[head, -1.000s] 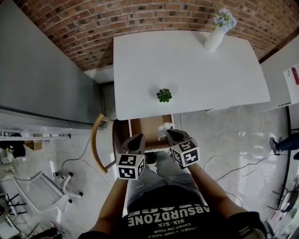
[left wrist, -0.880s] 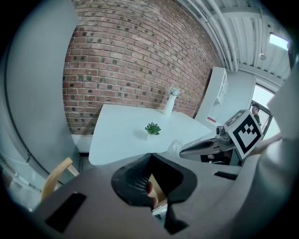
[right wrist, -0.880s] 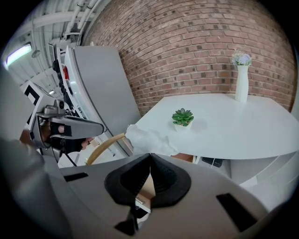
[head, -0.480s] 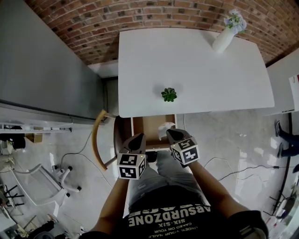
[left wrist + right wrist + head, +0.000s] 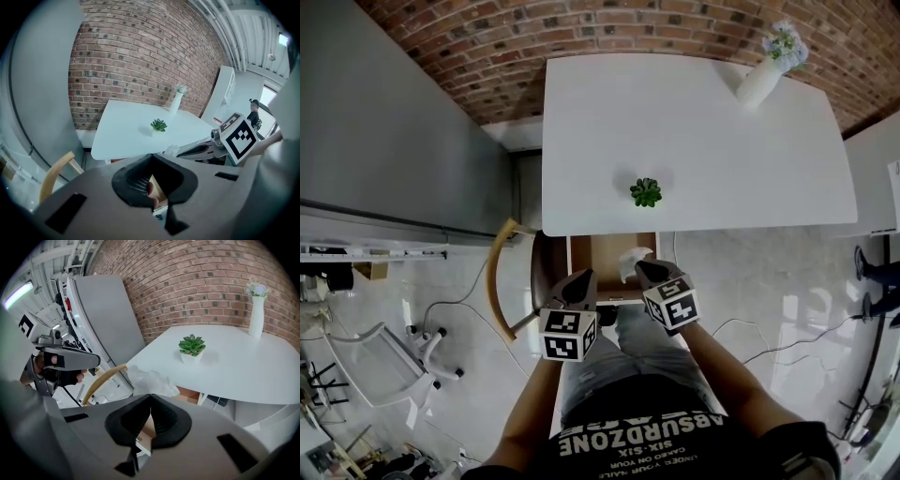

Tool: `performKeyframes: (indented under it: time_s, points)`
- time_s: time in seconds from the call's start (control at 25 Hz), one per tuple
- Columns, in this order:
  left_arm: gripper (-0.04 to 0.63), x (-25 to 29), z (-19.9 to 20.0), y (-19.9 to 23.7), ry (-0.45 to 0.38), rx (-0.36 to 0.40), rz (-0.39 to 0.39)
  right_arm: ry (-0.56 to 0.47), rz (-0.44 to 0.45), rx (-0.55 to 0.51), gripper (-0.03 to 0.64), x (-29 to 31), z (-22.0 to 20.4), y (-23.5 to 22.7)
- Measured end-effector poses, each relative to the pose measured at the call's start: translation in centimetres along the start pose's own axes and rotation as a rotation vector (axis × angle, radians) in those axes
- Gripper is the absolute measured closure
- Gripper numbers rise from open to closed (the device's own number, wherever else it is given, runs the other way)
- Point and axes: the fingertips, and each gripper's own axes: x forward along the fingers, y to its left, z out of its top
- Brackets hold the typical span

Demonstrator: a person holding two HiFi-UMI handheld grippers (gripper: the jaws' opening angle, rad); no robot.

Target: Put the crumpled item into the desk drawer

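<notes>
Pinching the paper at its tips, the right gripper is closed tight; the wad juts just beyond its fingers, over the open drawer. The left gripper, alongside, is closed and empty.

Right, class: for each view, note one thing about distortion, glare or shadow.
Head view: the desk edges bow outward from wide-angle distortion. The small plant throws only a faint, soft shadow, and the glossy floor shows patches of glare. Left gripper view: the corners are dark and vignetted, and the brick wall curves. Right gripper view: the ceiling light is blown out.
</notes>
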Motion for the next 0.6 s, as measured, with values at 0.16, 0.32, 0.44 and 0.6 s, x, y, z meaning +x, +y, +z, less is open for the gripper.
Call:
performKeyframes:
  time_s: [0.16,0.32,0.44,0.6]
  points:
    - [0.589,0.1,0.1,0.3,0.001,-0.005,0.012,0.019,0.008,-0.011,0.618,0.8,-0.3,-0.2]
    - [0.589,0.2,0.1,0.2,0.003,-0.008,0.019,0.04,0.021,-0.025,0.618,1.5,-0.7,-0.3]
    - [0.589,0.5,0.0,0.0,0.012,-0.005,0.02,0.057,0.028,-0.035,0.618,2.1,-0.9,-0.3]
    - [0.589,0.8,-0.2,-0.1,0.023,-0.007,0.02,0.076,0.039,-0.05,0.618,2.9,-1.1,-0.3]
